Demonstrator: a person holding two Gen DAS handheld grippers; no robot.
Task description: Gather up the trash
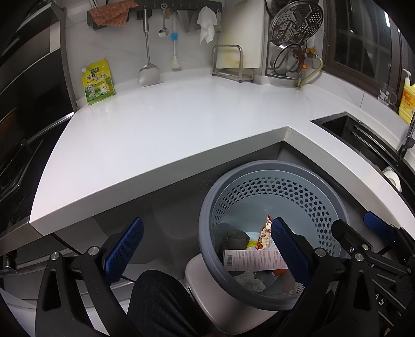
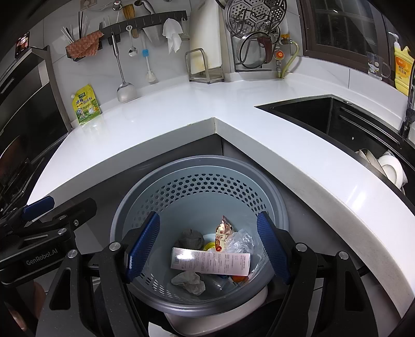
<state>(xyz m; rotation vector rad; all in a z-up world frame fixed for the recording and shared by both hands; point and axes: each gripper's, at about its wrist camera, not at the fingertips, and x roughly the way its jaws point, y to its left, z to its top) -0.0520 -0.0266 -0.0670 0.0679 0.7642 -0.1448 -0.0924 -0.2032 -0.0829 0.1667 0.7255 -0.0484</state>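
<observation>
A grey perforated waste basket stands on the floor under the counter corner; it also shows in the left wrist view. Inside lie a white printed box, a snack wrapper, clear plastic, crumpled tissue and a dark wad. My right gripper is open and empty above the basket's mouth. My left gripper is open and empty, left of the basket, with its right finger over the rim. The box also shows in the left wrist view.
A white L-shaped counter runs above the basket. A yellow-green pouch leans on the back wall. A black sink lies at the right, with a yellow soap bottle and a glass mug behind it. Utensils hang on a wall rail.
</observation>
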